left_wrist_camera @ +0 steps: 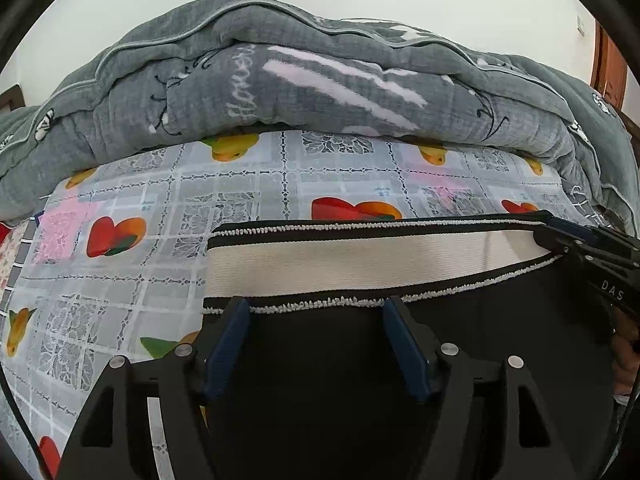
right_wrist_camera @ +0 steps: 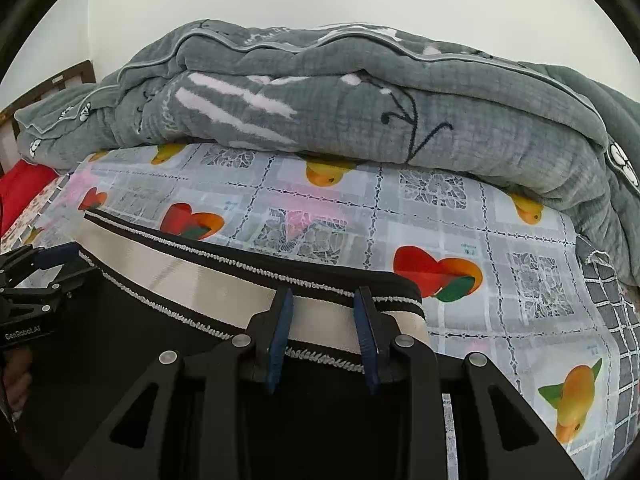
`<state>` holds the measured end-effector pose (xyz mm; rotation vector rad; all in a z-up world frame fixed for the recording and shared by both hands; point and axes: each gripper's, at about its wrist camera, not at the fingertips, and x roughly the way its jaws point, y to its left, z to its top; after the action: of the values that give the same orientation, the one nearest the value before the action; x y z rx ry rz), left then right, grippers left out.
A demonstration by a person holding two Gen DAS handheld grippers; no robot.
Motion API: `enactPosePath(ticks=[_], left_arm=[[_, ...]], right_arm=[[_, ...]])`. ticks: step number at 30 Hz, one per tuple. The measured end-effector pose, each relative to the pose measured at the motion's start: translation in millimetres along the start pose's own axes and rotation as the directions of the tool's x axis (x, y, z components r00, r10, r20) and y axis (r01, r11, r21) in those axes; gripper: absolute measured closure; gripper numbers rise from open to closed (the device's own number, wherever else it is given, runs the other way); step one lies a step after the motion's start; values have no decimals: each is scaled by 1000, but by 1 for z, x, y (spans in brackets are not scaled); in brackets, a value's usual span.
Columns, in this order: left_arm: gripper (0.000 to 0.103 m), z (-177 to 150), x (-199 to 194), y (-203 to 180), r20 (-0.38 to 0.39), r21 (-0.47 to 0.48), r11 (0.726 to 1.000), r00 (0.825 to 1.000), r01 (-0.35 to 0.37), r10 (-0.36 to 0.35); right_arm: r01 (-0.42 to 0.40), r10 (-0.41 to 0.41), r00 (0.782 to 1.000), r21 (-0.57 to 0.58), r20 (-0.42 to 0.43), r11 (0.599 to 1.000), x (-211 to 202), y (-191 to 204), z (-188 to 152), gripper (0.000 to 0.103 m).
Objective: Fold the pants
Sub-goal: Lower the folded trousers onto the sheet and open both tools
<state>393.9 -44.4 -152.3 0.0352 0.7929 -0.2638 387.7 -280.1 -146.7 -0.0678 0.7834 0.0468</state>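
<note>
Black pants (left_wrist_camera: pixel 320 360) with a wide cream waistband (left_wrist_camera: pixel 340 258) edged in black and white lie on the fruit-print sheet. My left gripper (left_wrist_camera: pixel 316 310) is open, its blue pads over the black fabric just below the waistband's left part. My right gripper (right_wrist_camera: pixel 324 300) is open, its fingertips straddling the waistband (right_wrist_camera: pixel 180 276) near its right end. Each gripper shows in the other's view: the right one (left_wrist_camera: pixel 576 240) at the band's right end, the left one (right_wrist_camera: pixel 44 272) at its left end.
The pants (right_wrist_camera: pixel 120 360) rest on a bed sheet (left_wrist_camera: pixel 120 280) printed with grey lace squares and fruit, also seen in the right wrist view (right_wrist_camera: pixel 500 320). A bulky grey quilt (left_wrist_camera: pixel 300 76) is piled along the far side (right_wrist_camera: pixel 360 100). A white wall stands behind.
</note>
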Motion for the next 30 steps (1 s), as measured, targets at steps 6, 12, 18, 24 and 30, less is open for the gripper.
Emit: enactPosePath(ticks=[6,12,18,24,30], left_arm=[[32,-12,-20,0,-44,17,1000,999,14,-14],[32,-71,-78,-9,-30,44,999,999,-29,30],[32,-132,-136,-16,13,-17,1000,1000,-18,18],[34,-162,-180,-27,-31,-74,997,999,-26,24],[32,-162,-247,-46,59,-118,993,998,-8,15]], right_arm=[[5,-5,1000,-21,-18,1000,-19,1,-4,62],[-37,36,999,-40,-26,999,-72,-2,-56,53],[-56,56,998,-6,-34,998,-121,-12,-120,53],[-56,61,994,64,-86,996,-163,-25,-158,54],[-26,25,1000,90,20,996,-246,-26,-160,42]])
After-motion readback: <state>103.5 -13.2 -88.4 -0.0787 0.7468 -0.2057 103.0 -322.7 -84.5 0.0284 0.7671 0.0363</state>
